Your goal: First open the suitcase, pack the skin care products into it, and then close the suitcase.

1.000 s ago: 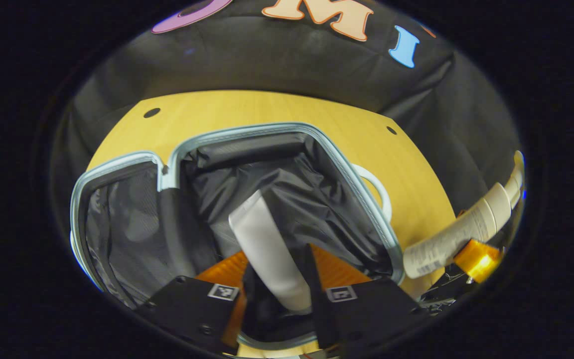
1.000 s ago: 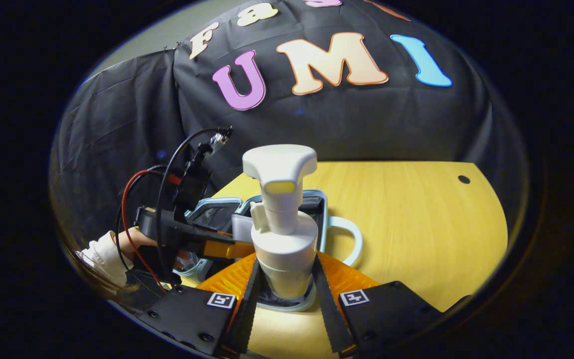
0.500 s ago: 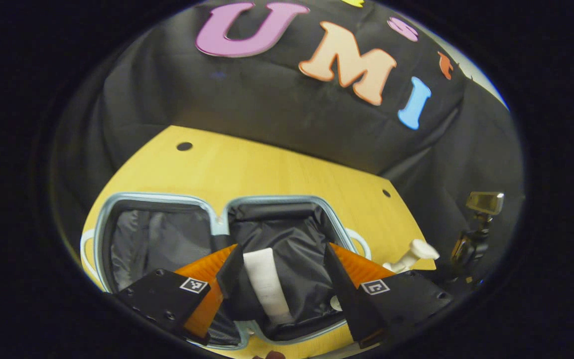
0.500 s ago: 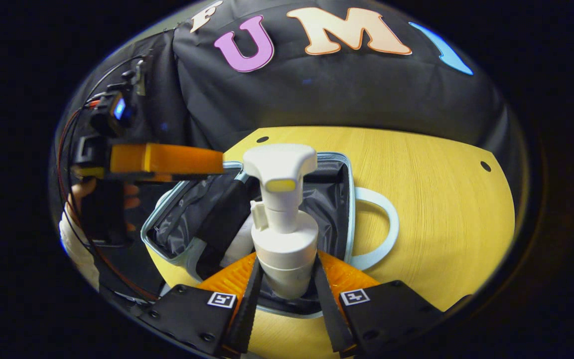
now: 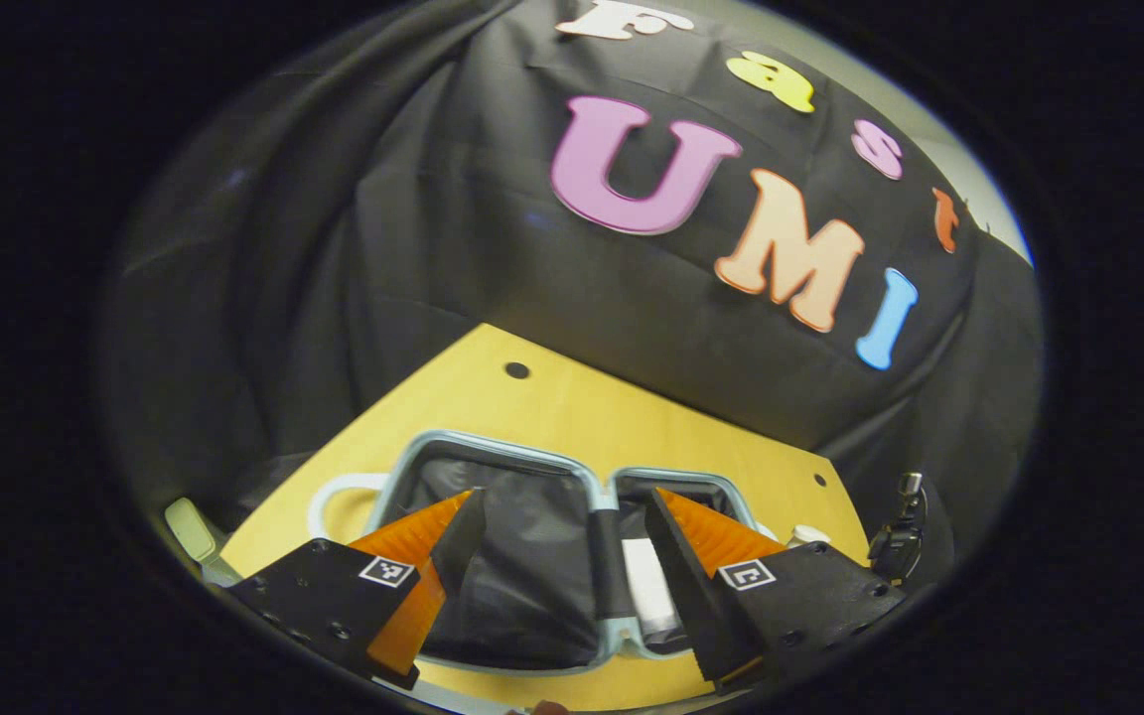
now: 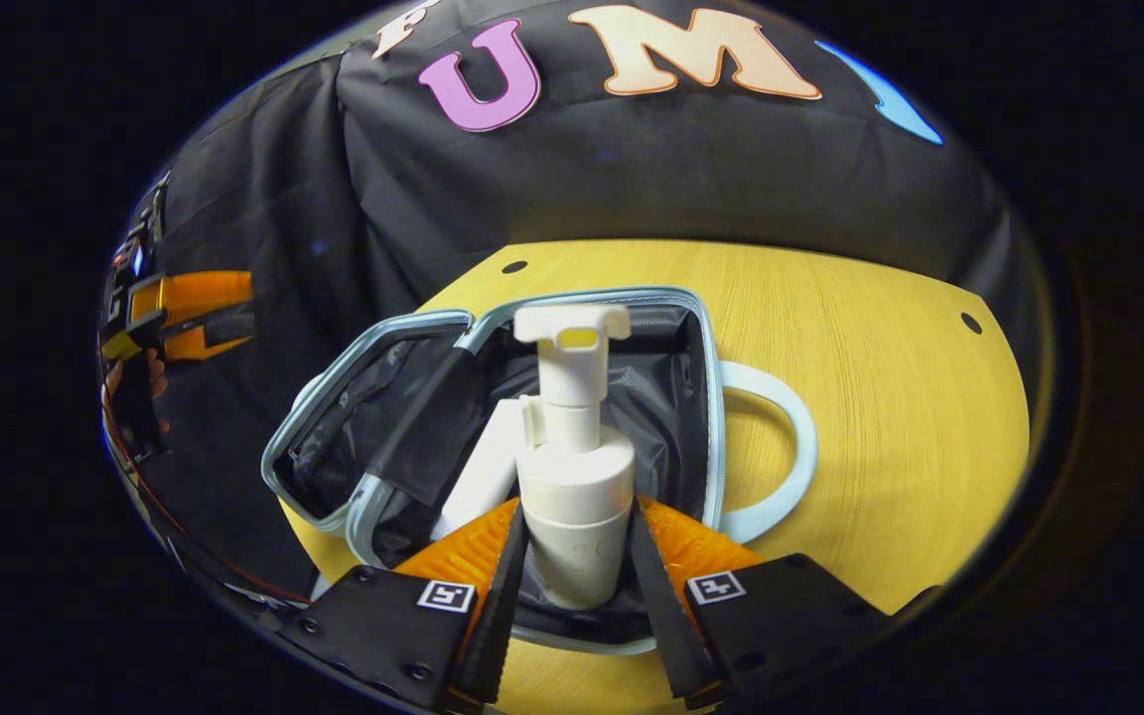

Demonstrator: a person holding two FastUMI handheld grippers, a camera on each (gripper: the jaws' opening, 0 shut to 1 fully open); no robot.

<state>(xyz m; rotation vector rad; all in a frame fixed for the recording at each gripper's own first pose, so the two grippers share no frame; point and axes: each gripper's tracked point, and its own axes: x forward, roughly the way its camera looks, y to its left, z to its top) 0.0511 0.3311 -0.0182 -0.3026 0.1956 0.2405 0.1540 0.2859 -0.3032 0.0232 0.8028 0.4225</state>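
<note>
Right gripper: fingers closed on the lower body of the pump bottle, both pressing its sides; bottle upright along the fingers, pump head at the far end; it hangs over the right half of the open suitcase, which lies flat on the table with its lining exposed. A white tube already lies in that half, just left of the bottle, its long axis running near to far. Left gripper: fingers spread wide and empty, above the suitcase with the tube between its tips in view; seen from the right gripper view it sits well apart at far left. The right hand is thus the one placed to act; the bottle's drop point lies directly beneath it, beside the tube; releasing upright risks it toppling.
</note>
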